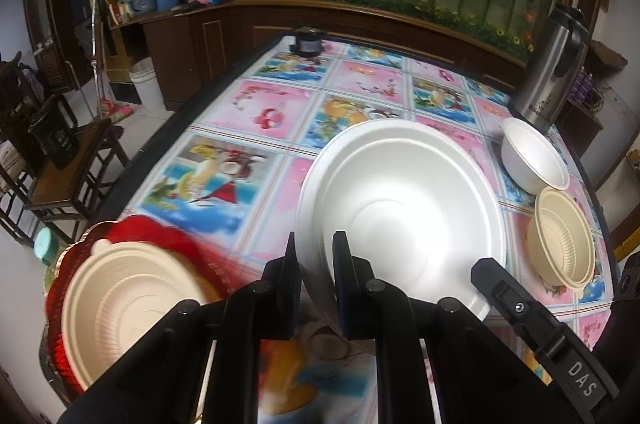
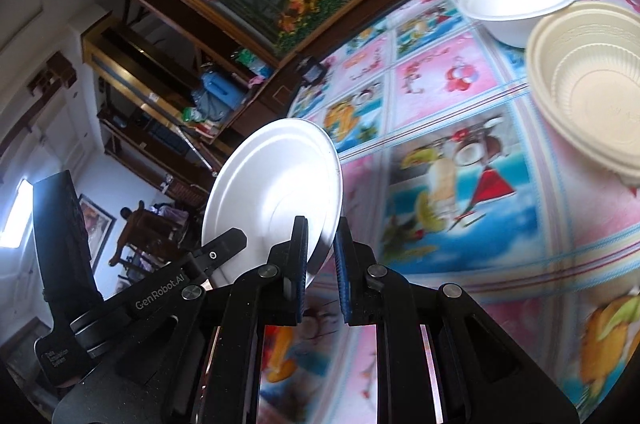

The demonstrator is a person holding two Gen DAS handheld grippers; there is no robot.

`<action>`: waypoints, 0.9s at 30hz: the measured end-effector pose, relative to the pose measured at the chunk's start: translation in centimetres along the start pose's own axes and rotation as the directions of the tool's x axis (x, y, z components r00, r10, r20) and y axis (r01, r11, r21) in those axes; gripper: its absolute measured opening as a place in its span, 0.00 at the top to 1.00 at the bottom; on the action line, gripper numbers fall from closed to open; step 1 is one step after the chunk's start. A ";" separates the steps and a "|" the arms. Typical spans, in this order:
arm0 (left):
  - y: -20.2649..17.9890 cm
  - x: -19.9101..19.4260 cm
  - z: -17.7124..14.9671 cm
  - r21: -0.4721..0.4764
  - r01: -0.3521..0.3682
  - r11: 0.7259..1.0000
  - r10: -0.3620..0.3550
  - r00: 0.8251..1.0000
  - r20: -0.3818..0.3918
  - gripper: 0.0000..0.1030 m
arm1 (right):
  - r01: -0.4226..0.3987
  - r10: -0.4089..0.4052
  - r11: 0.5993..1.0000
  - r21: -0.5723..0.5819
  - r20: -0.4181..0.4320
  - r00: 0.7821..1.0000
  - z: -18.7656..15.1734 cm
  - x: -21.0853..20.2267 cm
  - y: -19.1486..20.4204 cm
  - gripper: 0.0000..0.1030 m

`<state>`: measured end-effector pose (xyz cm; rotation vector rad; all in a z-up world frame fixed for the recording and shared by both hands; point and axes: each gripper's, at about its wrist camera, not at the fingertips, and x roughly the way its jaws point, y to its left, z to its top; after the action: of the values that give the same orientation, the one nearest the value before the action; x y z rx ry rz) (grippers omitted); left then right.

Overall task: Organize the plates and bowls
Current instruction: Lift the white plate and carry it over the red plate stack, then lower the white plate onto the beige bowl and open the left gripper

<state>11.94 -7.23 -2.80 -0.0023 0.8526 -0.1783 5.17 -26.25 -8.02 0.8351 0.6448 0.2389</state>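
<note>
Both grippers grip one white foam plate, held tilted above the table. My left gripper [image 1: 316, 256] is shut on the plate's [image 1: 400, 208] near-left rim. My right gripper [image 2: 322, 244] is shut on the plate's [image 2: 276, 184] lower rim; its body also shows in the left wrist view [image 1: 532, 316]. A white foam bowl [image 1: 532, 156] [image 2: 520, 0] and a beige ribbed bowl [image 1: 564, 240] [image 2: 592, 84] stand at the table's right. A beige bowl [image 1: 128, 300] sits on a red plate [image 1: 160, 228] at the near left.
The table [image 1: 280, 104] has a colourful patterned cloth. A steel thermos [image 1: 552, 72] stands at the far right behind the white bowl. A small dark object [image 1: 306, 42] sits at the far edge. Chairs [image 1: 72, 168] and a white bucket [image 1: 146, 84] stand left of the table.
</note>
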 end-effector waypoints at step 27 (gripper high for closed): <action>13.7 -4.0 -4.9 -0.149 -0.115 0.982 0.112 0.993 -0.031 0.83 | -0.130 0.089 0.975 -0.180 -0.220 0.971 -8.8 4.9 12.1 0.86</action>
<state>7.79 7.21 -4.00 -0.0925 0.8848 -0.0064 4.15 -10.72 -5.41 0.6637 0.7613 0.4885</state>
